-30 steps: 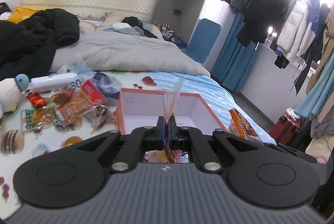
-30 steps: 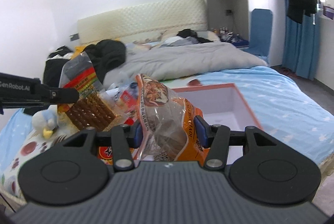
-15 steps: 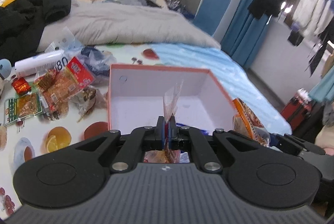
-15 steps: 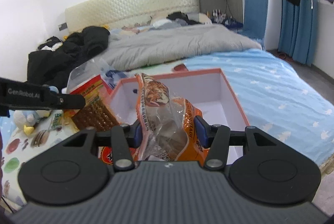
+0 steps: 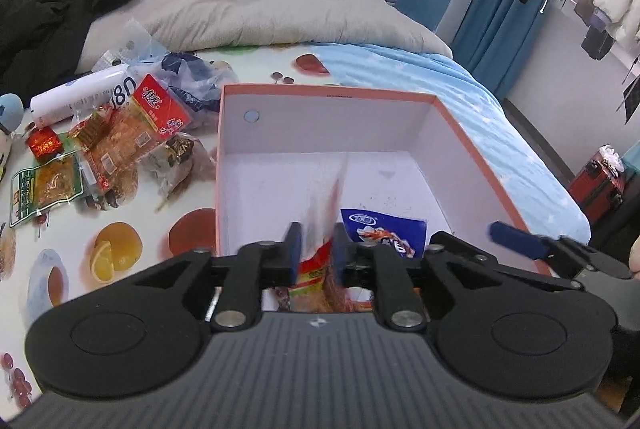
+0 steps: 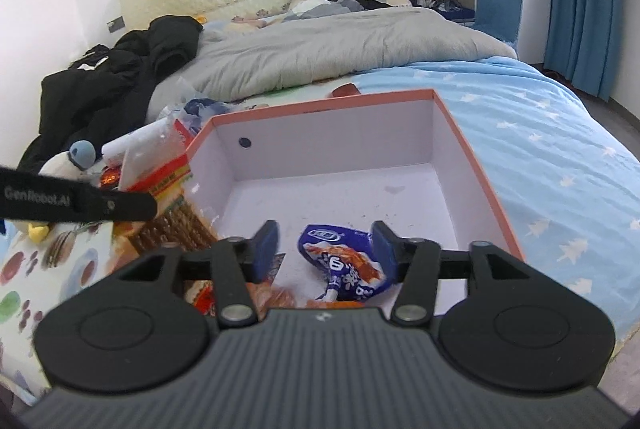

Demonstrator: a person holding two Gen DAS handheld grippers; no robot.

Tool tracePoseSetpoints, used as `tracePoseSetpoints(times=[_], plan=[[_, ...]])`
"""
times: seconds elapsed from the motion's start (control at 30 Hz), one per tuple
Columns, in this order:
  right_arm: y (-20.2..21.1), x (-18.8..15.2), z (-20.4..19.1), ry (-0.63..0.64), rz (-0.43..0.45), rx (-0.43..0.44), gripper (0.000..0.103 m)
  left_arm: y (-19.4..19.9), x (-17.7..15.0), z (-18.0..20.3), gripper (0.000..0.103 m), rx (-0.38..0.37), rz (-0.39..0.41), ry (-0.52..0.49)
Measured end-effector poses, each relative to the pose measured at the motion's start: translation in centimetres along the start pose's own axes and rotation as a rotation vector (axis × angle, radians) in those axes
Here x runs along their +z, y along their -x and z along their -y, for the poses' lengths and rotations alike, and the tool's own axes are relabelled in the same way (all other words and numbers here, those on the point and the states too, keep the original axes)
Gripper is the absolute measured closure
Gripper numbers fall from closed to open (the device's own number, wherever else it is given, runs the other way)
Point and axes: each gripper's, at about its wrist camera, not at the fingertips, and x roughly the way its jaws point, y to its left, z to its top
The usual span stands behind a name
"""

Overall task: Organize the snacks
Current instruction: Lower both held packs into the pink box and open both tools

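Over the near end of the box (image 5: 472, 133), my left tongs (image 5: 316, 249) were opening around a blurred, slipping packet (image 5: 320, 253); my right tongs (image 6: 326, 249) were opening, empty, above the blue packet (image 6: 344, 261). Best lift clear only once it dropped

Both grippers look the same: the left gripper (image 5: 316, 249) and right gripper (image 6: 326, 249) have a ribbed grey body, two round black discs, black linkage arms with silver screws, blue finger pads. White "GenRobot.AI" lettering runs along the left one's side.
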Motion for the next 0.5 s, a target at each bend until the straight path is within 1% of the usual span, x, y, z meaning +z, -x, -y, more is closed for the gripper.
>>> tracePoseSetpoints(times=[0.07,0.27,0.5], plan=[[0.4,0.0,0.0,0.005,0.009,-0.01,0.026,0.8,-0.1,-0.1,0.066,0.007,0.021,-0.005],[2.3,-0.1,0.0,-0.015,0.04,-0.011,0.026,3.6,-0.4,-0.9,0.063,-0.003,0.064,0.005],[6.0,-0.9,-1.5,-0.028,0.093,0.014,0.026,8.0,-2.1,-1.5,0.062,-0.025,0.114,-0.014]])
